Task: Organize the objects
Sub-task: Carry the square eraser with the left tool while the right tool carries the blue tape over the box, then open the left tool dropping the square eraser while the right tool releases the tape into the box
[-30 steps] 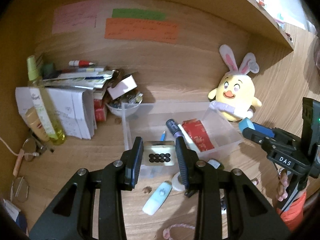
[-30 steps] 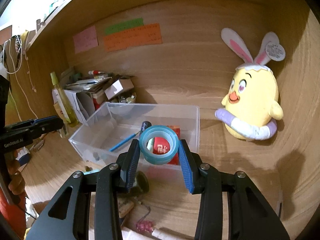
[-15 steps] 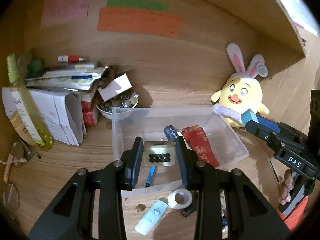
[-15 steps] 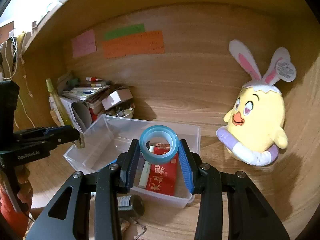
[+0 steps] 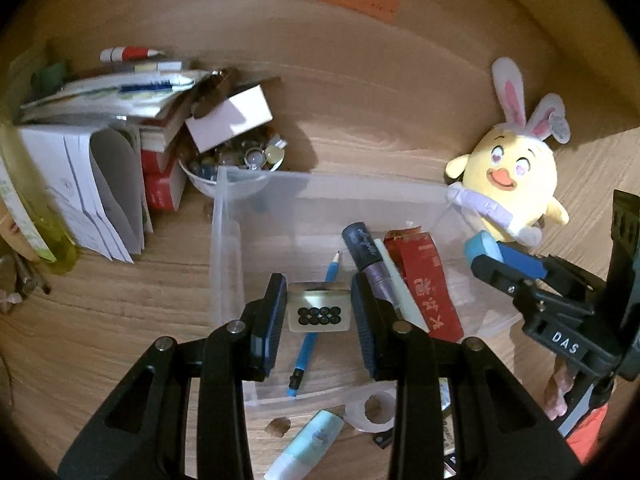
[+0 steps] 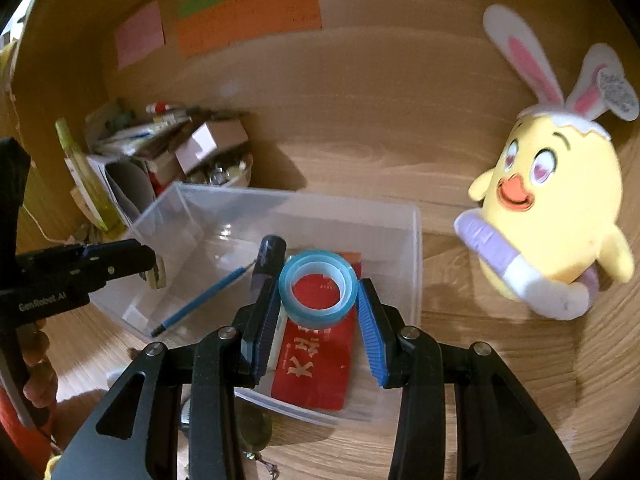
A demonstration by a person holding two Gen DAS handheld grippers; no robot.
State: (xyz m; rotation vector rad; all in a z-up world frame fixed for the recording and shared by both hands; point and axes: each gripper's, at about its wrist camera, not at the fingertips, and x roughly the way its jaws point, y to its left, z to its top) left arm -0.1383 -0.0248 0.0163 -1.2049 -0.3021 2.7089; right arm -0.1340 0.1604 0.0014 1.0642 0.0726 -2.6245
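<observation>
left tongs [image 5: 319, 312]: tile [image 5: 319, 312] clamped | right tongs [image 6: 318, 300]: tape [image 6: 318, 289] clamped

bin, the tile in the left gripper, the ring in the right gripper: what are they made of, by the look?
Bin: clear plastic, glossy; the desk shows through its walls.
Tile in the left gripper: translucent yellowish block with black dots, probably resin or acrylic; edges glint.
Ring in the right gripper: blue translucent roll, likely plastic tape.

**Items over the clear bin**

A pale tile [image 5: 319, 311] printed with black dots and a blue tape ring [image 6: 318, 289] are hanging above the clear plastic bin [image 6: 416, 240], where a blue pencil [image 5: 309, 336], red packet [image 6: 316, 364] and dark tube [image 5: 362, 246] are lying flat.
</observation>
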